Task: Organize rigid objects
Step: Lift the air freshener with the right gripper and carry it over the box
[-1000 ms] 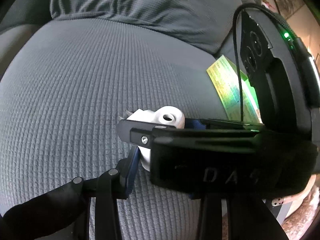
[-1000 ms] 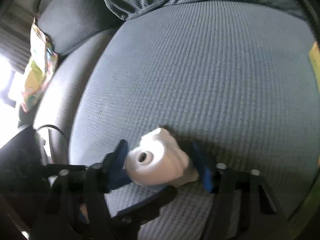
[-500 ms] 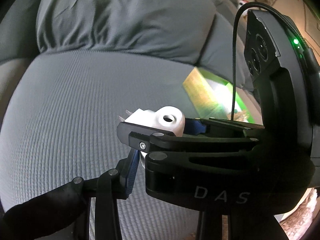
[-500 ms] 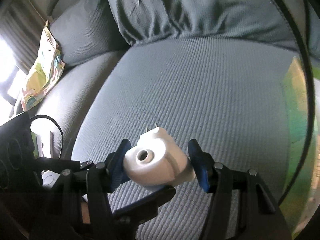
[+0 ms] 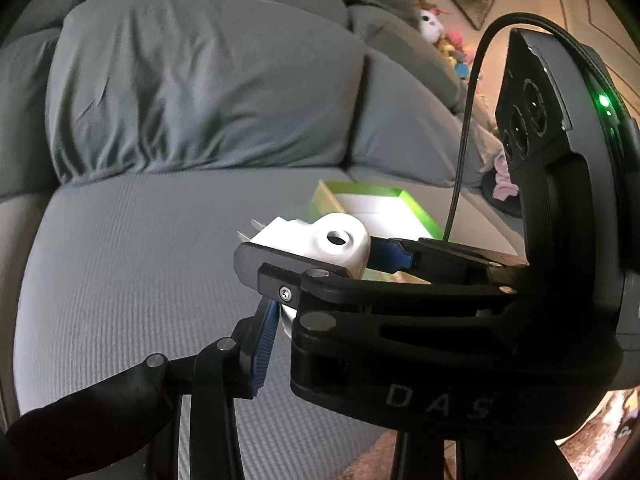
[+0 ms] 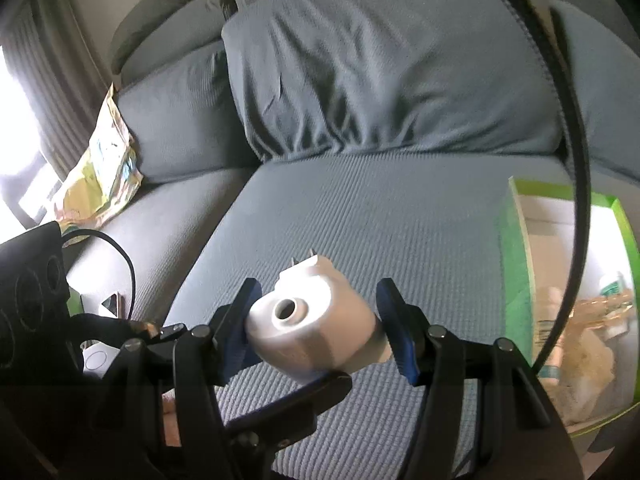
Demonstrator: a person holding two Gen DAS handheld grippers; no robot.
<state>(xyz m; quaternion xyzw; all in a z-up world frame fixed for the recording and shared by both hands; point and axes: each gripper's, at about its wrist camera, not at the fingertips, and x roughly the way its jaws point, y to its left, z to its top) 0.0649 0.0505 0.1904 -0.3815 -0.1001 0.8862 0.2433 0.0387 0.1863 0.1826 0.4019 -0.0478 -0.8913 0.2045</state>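
A white plug-in device (image 6: 310, 328) with two metal prongs sits between the blue pads of my right gripper (image 6: 318, 328), held above the grey sofa seat (image 6: 360, 208). It also shows in the left wrist view (image 5: 320, 242). My left gripper (image 5: 320, 280) is crossed by the right gripper's body; its left blue pad (image 5: 262, 344) is visible below the device, and I cannot tell how its jaws stand. A green box (image 6: 516, 264) with items inside lies on the seat to the right.
A grey back cushion (image 6: 380, 60) rises behind the seat. A yellow printed bag (image 6: 100, 172) leans at the sofa's far left. Plush toys (image 5: 440, 36) sit far back right. The green box also shows in the left wrist view (image 5: 412, 204).
Both grippers have risen and tilted up with the white device; the back cushion and the green box's inside have come into view.
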